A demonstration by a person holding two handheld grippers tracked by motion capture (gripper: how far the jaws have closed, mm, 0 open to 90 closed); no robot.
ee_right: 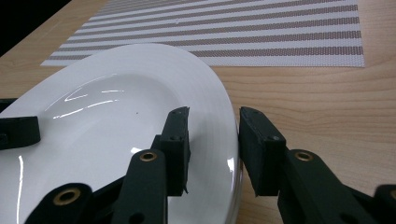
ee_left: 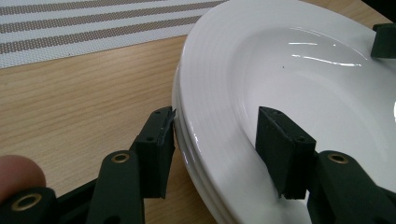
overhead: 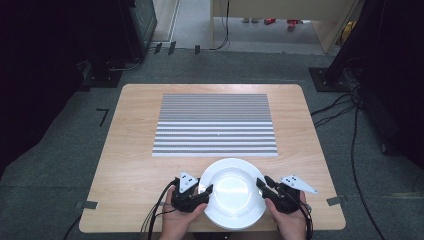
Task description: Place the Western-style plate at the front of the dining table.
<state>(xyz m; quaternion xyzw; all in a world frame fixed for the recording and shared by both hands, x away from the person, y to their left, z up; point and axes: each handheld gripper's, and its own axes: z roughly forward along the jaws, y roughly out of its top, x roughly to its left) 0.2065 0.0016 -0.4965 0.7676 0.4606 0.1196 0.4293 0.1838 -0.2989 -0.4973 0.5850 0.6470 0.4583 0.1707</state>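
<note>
Straddling opposite rims of a white plate (overhead: pixel 232 192), both grippers have jaws parted, one jaw above the rim and one outside it. Left gripper (ee_left: pixel 217 149) brackets the plate's left edge; right gripper (ee_right: pixel 215 149) brackets its right edge. Beyond them lies a striped placemat (overhead: pixel 215 125) on the wooden table (overhead: pixel 130 150).

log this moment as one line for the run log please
left gripper: open, fingers astride white plate left rim | right gripper: open, astride right rim | plate on table, near striped placemat

Plate (overhead: pixel 232 193) on table (overhead: pixel 130 150), placemat (overhead: pixel 215 125) just behind.
</note>
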